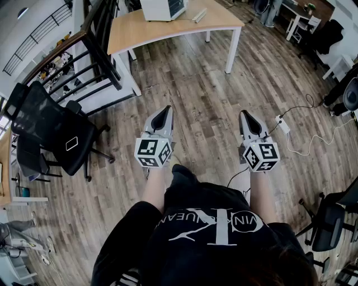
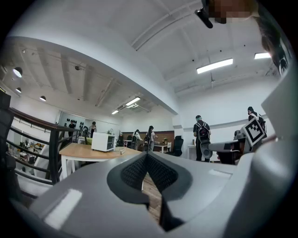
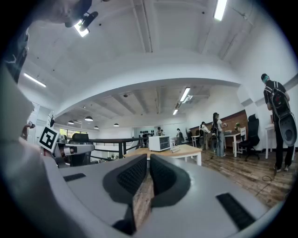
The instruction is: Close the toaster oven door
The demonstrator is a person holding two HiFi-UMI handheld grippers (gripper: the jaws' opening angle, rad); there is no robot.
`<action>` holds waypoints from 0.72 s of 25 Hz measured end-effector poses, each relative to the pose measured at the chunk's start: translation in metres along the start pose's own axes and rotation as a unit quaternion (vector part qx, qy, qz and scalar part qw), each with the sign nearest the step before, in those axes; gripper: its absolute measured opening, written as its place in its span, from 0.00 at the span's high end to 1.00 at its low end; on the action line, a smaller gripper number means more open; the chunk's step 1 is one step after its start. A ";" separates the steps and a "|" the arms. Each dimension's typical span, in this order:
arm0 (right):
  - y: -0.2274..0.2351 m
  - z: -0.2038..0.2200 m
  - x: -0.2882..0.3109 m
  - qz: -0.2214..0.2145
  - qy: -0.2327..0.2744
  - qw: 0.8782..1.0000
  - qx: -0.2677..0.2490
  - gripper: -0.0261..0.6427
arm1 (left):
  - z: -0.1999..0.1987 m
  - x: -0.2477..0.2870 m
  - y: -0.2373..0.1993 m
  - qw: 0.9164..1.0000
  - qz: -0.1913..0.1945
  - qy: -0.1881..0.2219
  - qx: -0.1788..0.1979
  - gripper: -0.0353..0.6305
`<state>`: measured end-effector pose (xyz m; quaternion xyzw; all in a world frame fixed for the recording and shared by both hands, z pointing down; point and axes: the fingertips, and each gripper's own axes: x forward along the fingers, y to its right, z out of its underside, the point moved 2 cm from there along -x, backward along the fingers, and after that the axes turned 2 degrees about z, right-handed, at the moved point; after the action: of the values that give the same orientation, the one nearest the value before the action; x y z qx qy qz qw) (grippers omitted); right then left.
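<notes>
The white toaster oven (image 1: 162,8) stands on a wooden table (image 1: 184,25) at the far end of the room, several steps ahead of me. It also appears small in the left gripper view (image 2: 103,142) and the right gripper view (image 3: 159,143); how its door stands is too small to tell. My left gripper (image 1: 164,116) and right gripper (image 1: 246,117) are held side by side at waist height over the wooden floor, pointing toward the table. Both are shut with nothing between the pads (image 2: 135,172) (image 3: 132,174).
Black office chairs (image 1: 56,134) and a black railing (image 1: 95,50) stand on the left. A power strip with white cable (image 1: 282,124) lies on the floor at right, near another chair (image 1: 330,220). A flat grey object (image 1: 199,15) lies beside the oven. People (image 2: 202,135) stand far off.
</notes>
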<state>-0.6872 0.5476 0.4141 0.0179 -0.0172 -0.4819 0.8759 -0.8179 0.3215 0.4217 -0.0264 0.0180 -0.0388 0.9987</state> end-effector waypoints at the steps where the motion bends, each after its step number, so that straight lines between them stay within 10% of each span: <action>1: 0.000 0.000 0.001 -0.001 -0.001 1.000 0.000 0.92 | 0.000 0.000 -0.001 1.000 -0.001 0.000 -0.001 0.93; 18: 0.031 0.014 0.033 0.010 -0.022 1.000 0.000 0.92 | 0.017 0.039 -0.025 0.999 -0.012 -0.026 -0.015 0.93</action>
<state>-0.6442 0.5357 0.4300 0.0073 -0.0370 -0.4737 0.8799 -0.7799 0.2948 0.4383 -0.0421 -0.0074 -0.0501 0.9978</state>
